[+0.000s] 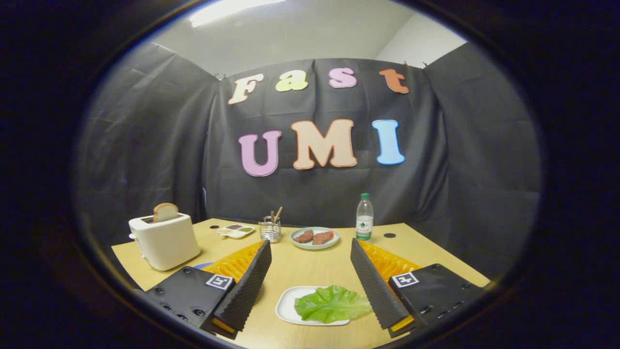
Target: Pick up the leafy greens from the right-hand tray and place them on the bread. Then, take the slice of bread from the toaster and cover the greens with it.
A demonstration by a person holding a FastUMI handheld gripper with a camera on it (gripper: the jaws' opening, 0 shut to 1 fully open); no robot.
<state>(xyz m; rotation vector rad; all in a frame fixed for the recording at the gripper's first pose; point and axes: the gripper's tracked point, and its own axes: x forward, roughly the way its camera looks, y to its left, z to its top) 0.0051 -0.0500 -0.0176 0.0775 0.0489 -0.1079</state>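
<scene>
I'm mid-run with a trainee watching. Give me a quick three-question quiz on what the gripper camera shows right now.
1. True or false: the gripper is already shut on the leafy greens.
2. Where is the slice of bread? A) on the white tray B) standing in the toaster C) beside the water bottle
3. Fill in: the round plate beyond the fingers holds two ____.

Key
1. False: the fingers are spread wide apart, with the greens lying on the white tray between them, untouched.
2. B: it sticks up out of the toaster's slot.
3. Meat patties, reddish brown, side by side.
</scene>
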